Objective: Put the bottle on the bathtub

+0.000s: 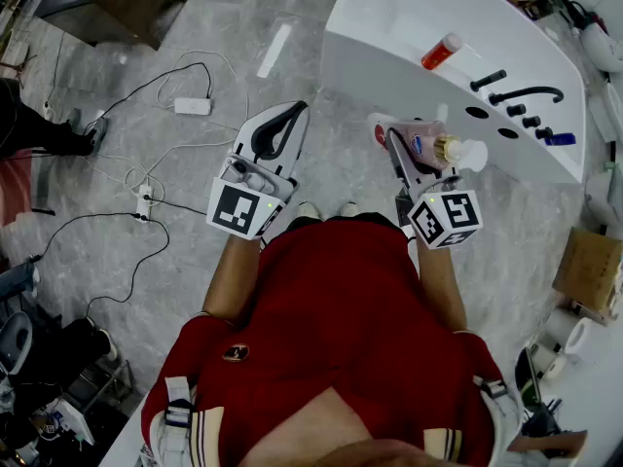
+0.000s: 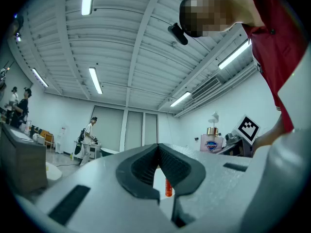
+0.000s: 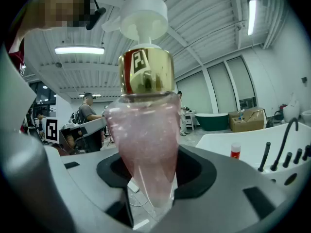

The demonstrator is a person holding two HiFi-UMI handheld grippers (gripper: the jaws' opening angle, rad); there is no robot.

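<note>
Pink, translucent bottle (image 3: 146,135) with a gold collar (image 3: 146,72) and a white pump head (image 3: 143,16), pinched by its lower body between the two jaws of the right claw (image 1: 394,146); the dark pads press on either side of it, and the pump end points away from the claw. In the head view the bottle is held in the air in front of the person, just beside the outer wall of the white bathtub (image 1: 389,17) and not resting on it. The left claw (image 2: 158,149) is pressed together at its tips with nothing between the jaws, and is held level with the right one, well apart from the tub. On the tub's flat rim lies a small orange bottle (image 1: 440,52) with a white cap, and farther along the rim stands a black faucet (image 1: 526,93) with a row of black fittings. Grey floor (image 1: 321,173) below, crossed on the left by black and white cables (image 1: 146,178) and a white power strip (image 1: 192,106)
</note>
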